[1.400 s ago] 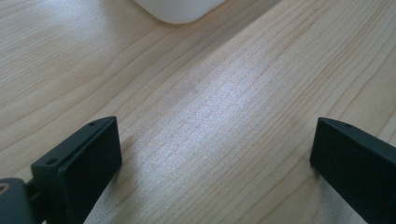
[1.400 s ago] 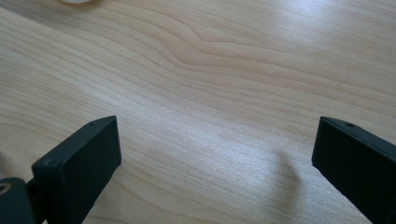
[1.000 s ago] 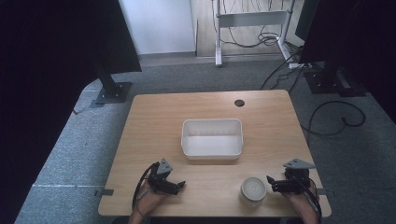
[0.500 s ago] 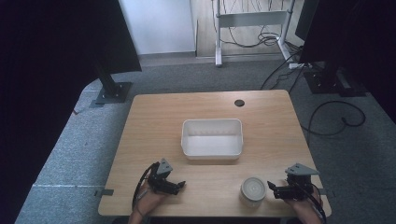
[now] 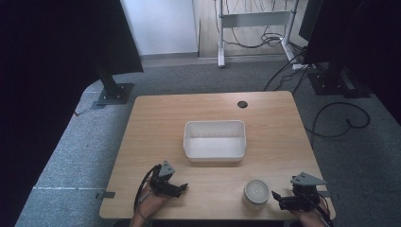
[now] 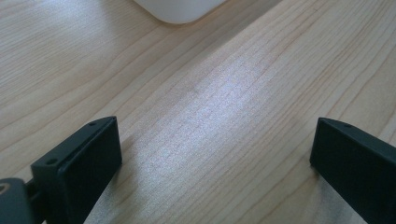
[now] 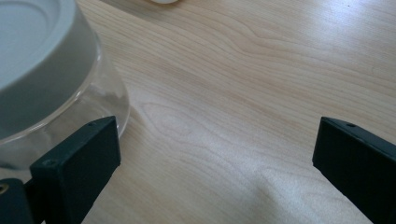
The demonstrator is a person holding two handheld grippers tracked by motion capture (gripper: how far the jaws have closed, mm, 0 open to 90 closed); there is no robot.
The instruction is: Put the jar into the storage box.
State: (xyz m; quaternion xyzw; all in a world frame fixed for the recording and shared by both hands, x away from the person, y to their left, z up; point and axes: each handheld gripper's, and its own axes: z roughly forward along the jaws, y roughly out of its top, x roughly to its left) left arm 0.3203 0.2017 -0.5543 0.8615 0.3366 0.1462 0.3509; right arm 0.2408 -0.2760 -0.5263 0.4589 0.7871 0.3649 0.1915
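The wooden counter (image 5: 156, 127) carries a white tub (image 5: 215, 140) at its middle, open side up and seemingly empty, as though waiting to receive something. At about five o'clock from the tub, near the front edge, stands a clear jar (image 5: 255, 193) with a grey lid. The right tongs (image 5: 276, 197) lie just beside it at three o'clock, spread wide and holding nothing, probably lined up to grip it. The left tongs (image 5: 182, 187), at seven o'clock, gape equally wide over bare wood.

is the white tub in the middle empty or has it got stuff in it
Empty: the high view looks straight into the white tub and shows just its bare white floor.
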